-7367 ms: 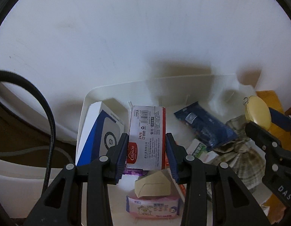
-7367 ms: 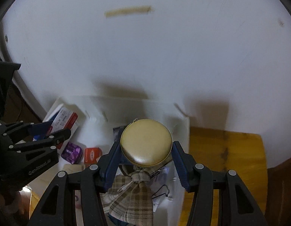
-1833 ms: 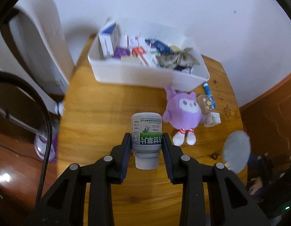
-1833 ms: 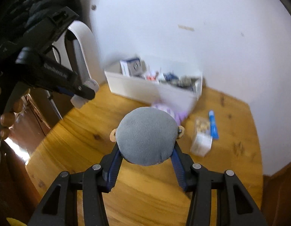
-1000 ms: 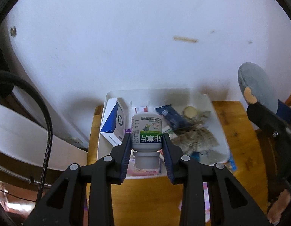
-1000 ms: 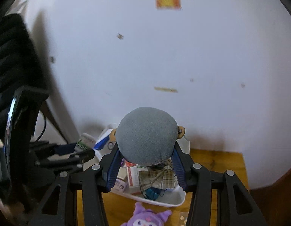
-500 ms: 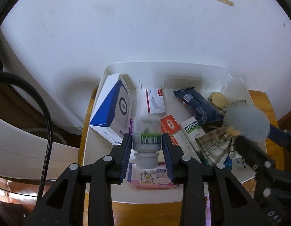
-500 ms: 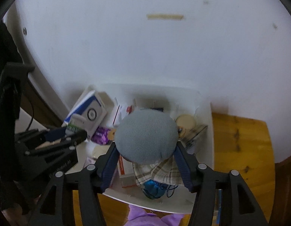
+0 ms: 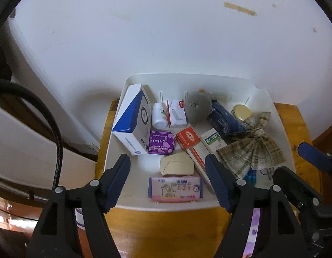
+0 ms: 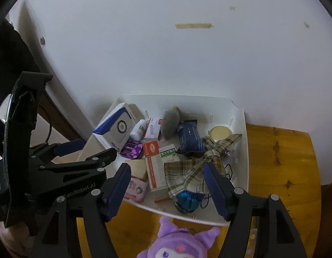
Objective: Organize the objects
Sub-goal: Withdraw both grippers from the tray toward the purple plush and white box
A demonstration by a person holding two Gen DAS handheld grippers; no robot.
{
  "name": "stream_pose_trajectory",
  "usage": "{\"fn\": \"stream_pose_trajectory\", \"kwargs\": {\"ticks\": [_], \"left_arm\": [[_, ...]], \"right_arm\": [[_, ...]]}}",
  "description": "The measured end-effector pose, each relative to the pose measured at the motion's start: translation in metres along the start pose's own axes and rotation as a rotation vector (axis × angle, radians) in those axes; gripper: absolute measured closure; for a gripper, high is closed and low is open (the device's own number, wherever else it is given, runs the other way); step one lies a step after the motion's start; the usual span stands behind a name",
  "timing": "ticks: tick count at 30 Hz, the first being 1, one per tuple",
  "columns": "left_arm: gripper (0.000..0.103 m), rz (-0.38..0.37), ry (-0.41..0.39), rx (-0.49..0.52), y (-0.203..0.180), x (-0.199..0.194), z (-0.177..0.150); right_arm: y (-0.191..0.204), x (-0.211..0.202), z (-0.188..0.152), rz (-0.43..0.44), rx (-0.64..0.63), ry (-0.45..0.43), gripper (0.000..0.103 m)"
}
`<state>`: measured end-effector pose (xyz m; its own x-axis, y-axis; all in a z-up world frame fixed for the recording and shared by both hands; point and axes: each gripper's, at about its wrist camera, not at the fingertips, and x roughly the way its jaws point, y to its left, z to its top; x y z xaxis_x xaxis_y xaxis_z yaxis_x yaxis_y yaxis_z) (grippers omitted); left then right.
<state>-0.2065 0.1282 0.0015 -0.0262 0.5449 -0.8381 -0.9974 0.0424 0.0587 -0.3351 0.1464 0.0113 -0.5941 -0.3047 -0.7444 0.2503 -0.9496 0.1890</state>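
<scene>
**Supervisor:** How far along are you with the tidying?

**Operator:** Well along, I'd say. The white bin [image 9: 280,133] against the wall is nearly full. In its far row I see the blue and white box [image 9: 133,124] at the left, then the small white bottle [image 9: 159,116], a red and white packet [image 9: 176,114] and the grey plush ball [image 9: 197,107], with the gold tin [image 9: 242,110] at the far right. Nearer me lie the purple mint tin [image 9: 161,143], a red carton [image 9: 190,148], a plaid cloth [image 9: 254,148] and a pink tissue pack [image 9: 175,188].

**Supervisor:** And your tools?

**Operator:** My left gripper [image 9: 168,180] has its jaws apart and opening wider, with nothing between them; it hangs over the near edge of the bin. My right gripper [image 10: 167,188] is the same: jaws spreading, nothing held, above the bin's near right part.

**Supervisor:** What's left?

**Operator:** The purple plush toy [image 10: 176,240] lies on the wooden table [image 10: 280,150], just outside the bin's near wall. I judge that goes in next. A few small things may lie beside it at the right, but they're too hidden to tell.
</scene>
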Motion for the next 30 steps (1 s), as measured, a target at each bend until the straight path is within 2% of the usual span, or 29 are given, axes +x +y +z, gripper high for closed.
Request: {"fn": "stream_pose_trajectory", "kwargs": {"ticks": [20,30], "left_arm": [[0.028,-0.032,-0.102,0.077,-0.007,-0.109,-0.045],[0.028,-0.081,-0.157,0.131,-0.021,-0.163,-0.071]], "right_arm": [[0.026,-0.117,-0.024,0.01,-0.021,-0.11,0.032],[0.025,-0.162,-0.044,0.006,-0.011,-0.153,0.032]]}}
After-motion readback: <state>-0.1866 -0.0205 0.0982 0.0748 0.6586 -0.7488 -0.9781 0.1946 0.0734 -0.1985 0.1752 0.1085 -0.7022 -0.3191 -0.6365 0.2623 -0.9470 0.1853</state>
